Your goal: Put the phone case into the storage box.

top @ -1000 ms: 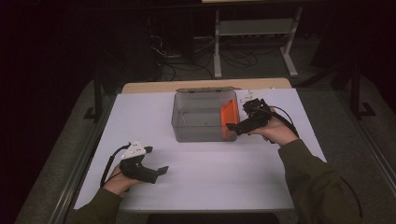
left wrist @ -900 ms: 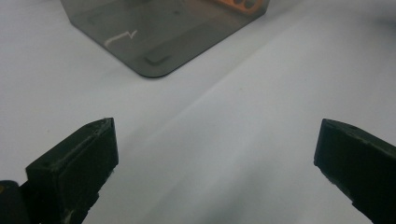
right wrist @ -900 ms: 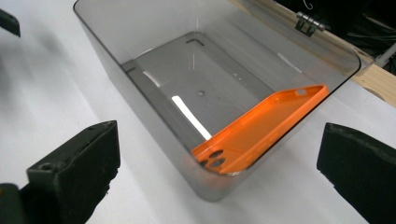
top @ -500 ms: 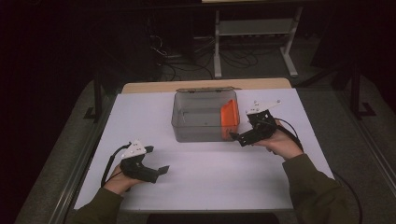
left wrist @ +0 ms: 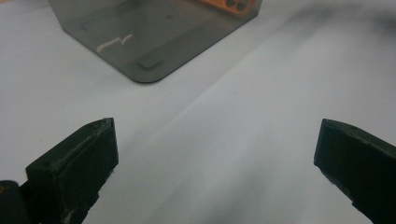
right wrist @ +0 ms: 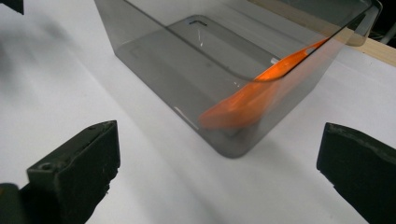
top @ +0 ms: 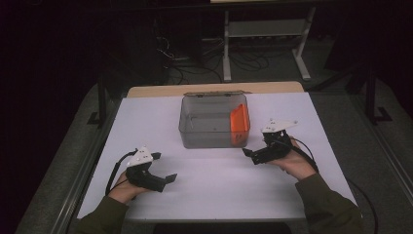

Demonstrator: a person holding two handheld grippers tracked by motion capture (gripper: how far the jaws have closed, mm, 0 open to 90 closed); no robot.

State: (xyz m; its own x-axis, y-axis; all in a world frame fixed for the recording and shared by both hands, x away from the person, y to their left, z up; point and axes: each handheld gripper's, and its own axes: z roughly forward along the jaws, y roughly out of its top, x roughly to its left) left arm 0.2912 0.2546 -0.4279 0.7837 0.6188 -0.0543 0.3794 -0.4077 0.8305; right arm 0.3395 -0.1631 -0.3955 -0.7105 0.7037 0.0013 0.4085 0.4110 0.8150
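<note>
Right gripper (top: pixel 249 155) sits low over the white table (top: pixel 214 190), just off the near right corner of the smoky clear bin (top: pixel 213 122), jaws spread wide with nothing between them. Its own view has the bin's corner right ahead between the two black jaws. Inside the bin there's an orange piece (top: pixel 239 119) leaning against the right wall, tilted, with its lower end down near the bin's floor. Left gripper (top: pixel 170 178) rests on the near left part of the table, well apart from the bin, and it's gaping open too, holding nothing. From the left gripper view the bin's corner shows farther off, with a bit of orange at the top edge.
</note>
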